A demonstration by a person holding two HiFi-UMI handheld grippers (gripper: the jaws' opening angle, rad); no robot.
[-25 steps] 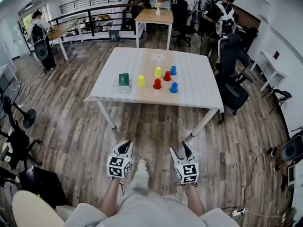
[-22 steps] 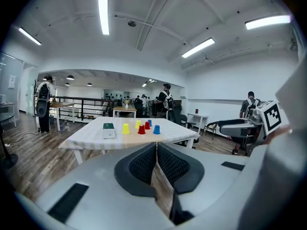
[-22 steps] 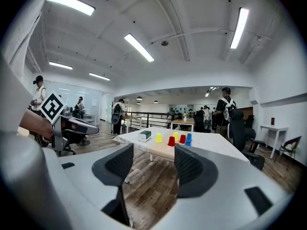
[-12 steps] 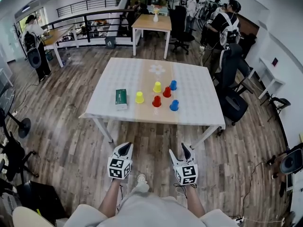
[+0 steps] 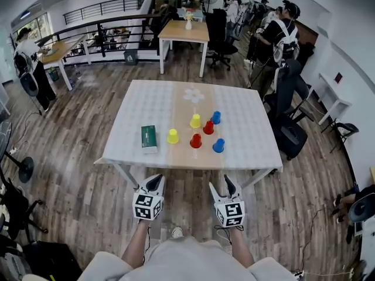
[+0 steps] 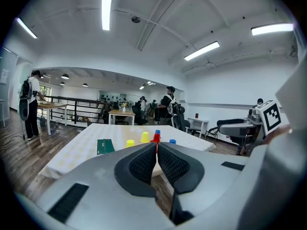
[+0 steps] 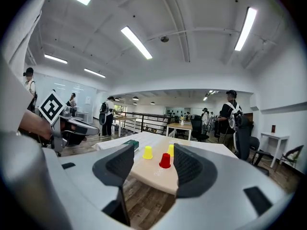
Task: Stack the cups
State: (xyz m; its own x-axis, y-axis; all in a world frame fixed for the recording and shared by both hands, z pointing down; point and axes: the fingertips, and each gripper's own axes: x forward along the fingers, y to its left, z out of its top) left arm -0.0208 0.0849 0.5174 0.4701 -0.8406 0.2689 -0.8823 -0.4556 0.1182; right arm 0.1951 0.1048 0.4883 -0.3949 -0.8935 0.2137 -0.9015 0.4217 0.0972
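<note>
The left gripper has its jaws pressed together on nothing. The right gripper holds its jaws apart, empty. Both hang over open wood floor, just short of the table's near edge. Six cups stand separately around the table's middle, nearer that edge, and a green box lies to their left.

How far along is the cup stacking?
Done: nothing. The yellow cups, red cups and blue cups stand apart on the table, none nested. In hand: nothing; left gripper shut, right gripper open, both empty and short of the table. Left: all the stacking.
</note>
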